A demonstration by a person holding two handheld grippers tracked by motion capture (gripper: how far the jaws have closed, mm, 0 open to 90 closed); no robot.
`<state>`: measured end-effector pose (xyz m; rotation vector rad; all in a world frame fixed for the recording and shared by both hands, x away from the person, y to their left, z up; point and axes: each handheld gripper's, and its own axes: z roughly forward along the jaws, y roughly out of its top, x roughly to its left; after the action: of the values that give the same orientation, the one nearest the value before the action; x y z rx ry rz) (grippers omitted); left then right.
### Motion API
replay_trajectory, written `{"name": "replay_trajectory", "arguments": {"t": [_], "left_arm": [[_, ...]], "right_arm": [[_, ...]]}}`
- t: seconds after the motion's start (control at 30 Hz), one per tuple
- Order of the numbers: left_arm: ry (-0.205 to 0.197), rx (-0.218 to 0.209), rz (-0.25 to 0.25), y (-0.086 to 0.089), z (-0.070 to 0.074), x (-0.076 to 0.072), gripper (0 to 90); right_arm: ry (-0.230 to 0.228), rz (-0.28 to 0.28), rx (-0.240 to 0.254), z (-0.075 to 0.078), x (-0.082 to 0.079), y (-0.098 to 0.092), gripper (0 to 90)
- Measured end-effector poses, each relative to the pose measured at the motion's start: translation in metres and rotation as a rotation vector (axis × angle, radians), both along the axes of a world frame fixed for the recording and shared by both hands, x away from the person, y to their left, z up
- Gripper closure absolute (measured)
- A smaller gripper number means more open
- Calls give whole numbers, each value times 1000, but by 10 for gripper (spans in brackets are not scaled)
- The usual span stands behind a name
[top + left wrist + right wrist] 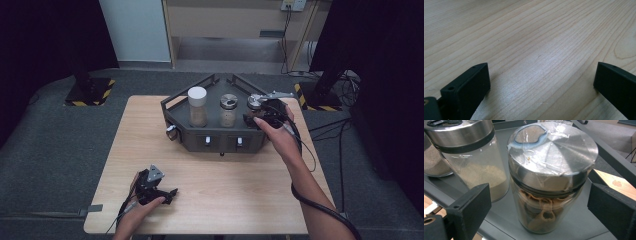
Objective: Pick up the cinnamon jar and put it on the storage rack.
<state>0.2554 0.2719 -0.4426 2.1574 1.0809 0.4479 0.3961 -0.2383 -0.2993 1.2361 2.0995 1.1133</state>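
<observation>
Jars stand three in a row on the dark tray (176, 100) at the far edge of the surface (220, 200). Rightmost jar (549, 182), steel-lidded with curled brown pieces inside, sits upright near the tray's right corner, its long axis vertical, lid up. Right tongs (539, 205) stand open to either side of it, pads clear of the glass, so it looks set down and released. Left tongs (541, 85) lie open near the surface's near-left corner, holding nothing. What remains seems only drawing the right hand (277, 135) away
</observation>
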Motion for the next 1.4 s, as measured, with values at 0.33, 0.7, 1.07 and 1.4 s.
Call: {"name": "replay_trajectory", "arguments": {"t": [0.33,0.7,1.07,1.4], "left_arm": [[0,-1,1,0,0,0,0],[0,1,0,0,0,0,0],[-1,0,0,0,0,0,0],[-1,1,0,0,0,0,0]], "right_arm": [[-2,-3,1,0,-4,-2,45],[-7,1,6,-2,-11,-8,37],[-11,1,17,-4,-18,-12,33],[-19,13,22,-5,-24,-14,33]]}}
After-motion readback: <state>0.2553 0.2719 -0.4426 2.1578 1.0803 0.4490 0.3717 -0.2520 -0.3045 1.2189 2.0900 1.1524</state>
